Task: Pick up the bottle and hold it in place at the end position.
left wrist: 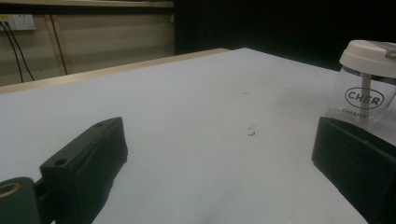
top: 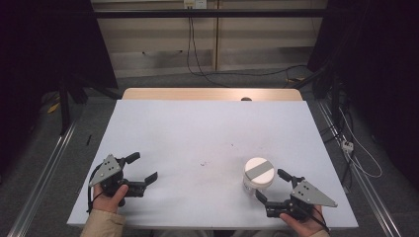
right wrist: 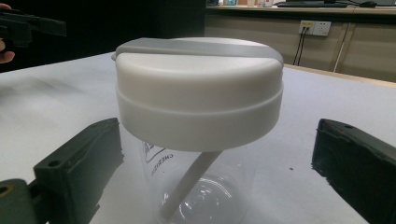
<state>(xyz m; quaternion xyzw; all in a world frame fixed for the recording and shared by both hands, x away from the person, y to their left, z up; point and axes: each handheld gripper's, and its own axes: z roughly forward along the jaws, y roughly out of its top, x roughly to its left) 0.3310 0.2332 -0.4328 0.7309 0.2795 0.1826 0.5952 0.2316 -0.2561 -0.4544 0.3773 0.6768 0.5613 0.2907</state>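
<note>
We see a white desk (top: 197, 133) in a dark room w/ cables. One lidded jar (top: 258, 174) near-right; two hand-held grippers, left (top: 140, 167) & right (top: 271, 185), both spread, empty.

The jar (top: 258, 178) stands on the table's (top: 197, 128) near right part.

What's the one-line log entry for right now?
right gripper: open, fingers either side of clear plastic jar with white lid, no contact | left gripper: open, empty | jar: upright on white table
</note>
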